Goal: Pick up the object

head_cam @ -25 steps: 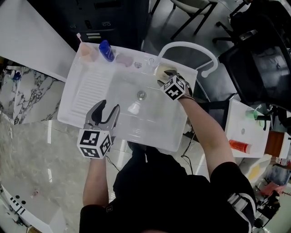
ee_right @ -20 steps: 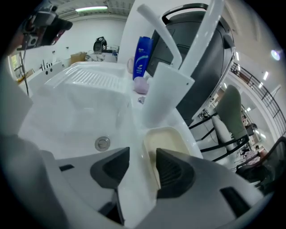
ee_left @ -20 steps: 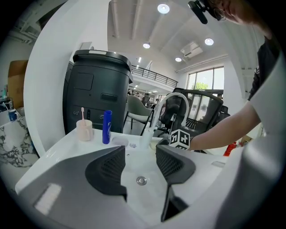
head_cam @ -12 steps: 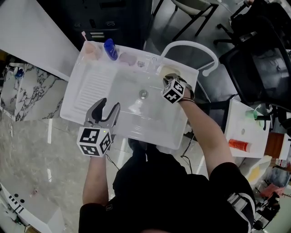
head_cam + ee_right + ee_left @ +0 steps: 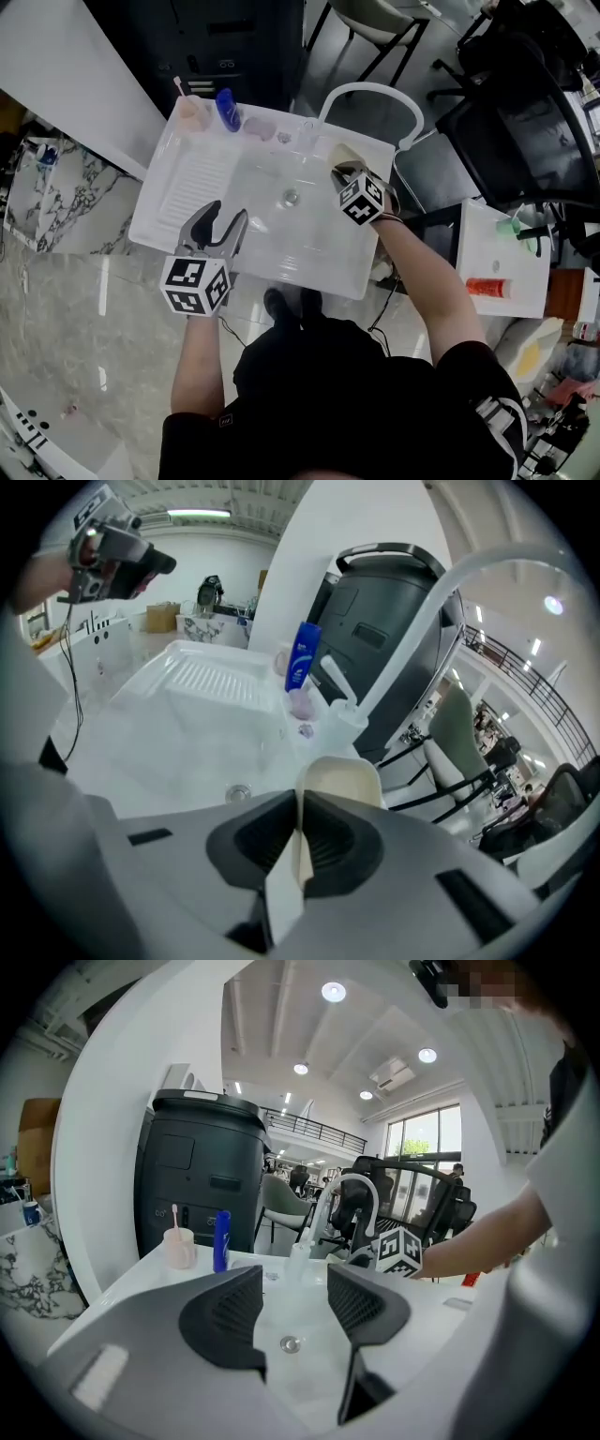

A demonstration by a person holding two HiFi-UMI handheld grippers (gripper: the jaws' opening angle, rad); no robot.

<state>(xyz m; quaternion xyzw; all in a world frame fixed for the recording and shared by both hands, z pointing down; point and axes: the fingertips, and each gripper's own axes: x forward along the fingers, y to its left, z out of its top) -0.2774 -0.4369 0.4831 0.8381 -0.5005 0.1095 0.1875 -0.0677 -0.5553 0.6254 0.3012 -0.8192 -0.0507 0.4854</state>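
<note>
A cream, thin-walled dish-like object [image 5: 342, 778] rests at the sink's back right corner, under the faucet, and shows in the head view as a pale shape [image 5: 345, 153]. My right gripper [image 5: 340, 172] is over it. Its jaws are closing, and in the right gripper view [image 5: 300, 841] both pads press on the object's thin wall. My left gripper [image 5: 223, 218] hovers over the sink's front left rim. It stands open with nothing between its fingers [image 5: 230, 1316], which frame the drain [image 5: 291, 1343].
The white sink [image 5: 187, 178] has a ribbed drainboard on the left and an arched white faucet [image 5: 370, 91] at the back. A pink cup [image 5: 190, 111], a blue tube [image 5: 226, 109] and a purple item [image 5: 260, 127] line the back rim. A side table [image 5: 502, 309] holds a red tube.
The right gripper's jaws have come together on the cream object at the back right corner. The left gripper has stayed over the front rim.
</note>
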